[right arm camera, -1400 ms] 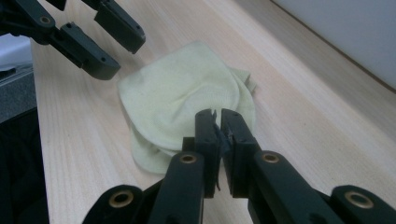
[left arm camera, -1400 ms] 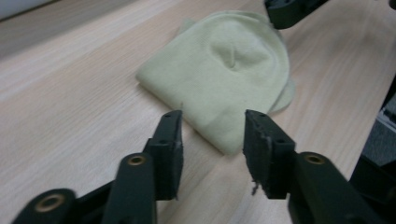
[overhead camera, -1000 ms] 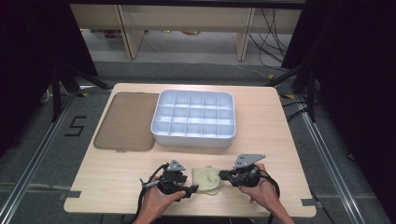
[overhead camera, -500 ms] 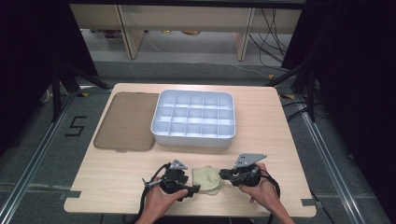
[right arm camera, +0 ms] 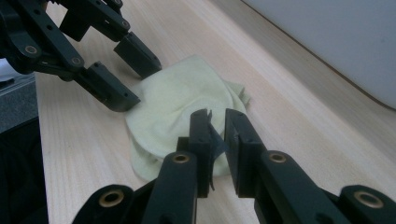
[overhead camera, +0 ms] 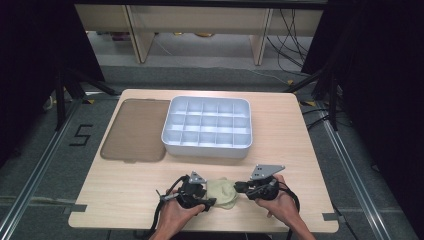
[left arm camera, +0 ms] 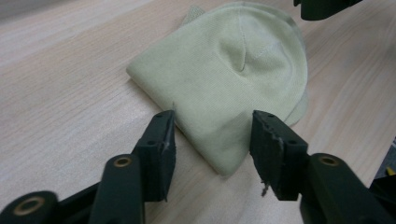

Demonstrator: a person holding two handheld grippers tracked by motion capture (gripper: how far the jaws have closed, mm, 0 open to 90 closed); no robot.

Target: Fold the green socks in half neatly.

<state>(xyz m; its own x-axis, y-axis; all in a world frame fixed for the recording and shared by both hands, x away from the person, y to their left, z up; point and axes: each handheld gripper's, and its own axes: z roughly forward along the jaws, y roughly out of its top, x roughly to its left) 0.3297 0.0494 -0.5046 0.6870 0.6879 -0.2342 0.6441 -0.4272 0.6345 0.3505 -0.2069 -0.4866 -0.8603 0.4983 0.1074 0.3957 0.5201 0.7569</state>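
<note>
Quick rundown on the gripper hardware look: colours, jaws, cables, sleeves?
Both are black: left gripper, right gripper. Each has two blocky black jaws on arms with brass-coloured pivot rivets, a grey three-cornered plate on top and a trailing black cable. No sleeves visible on the forearms.

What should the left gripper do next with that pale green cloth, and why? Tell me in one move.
Probably finish closing the left gripper on the near edge of the pale green cloth. Its jaws have just been closing, the folded edge lies between them, yet neither pad presses it. The right gripper looks pinched on the far side, so the cloth seems anchored.
</note>
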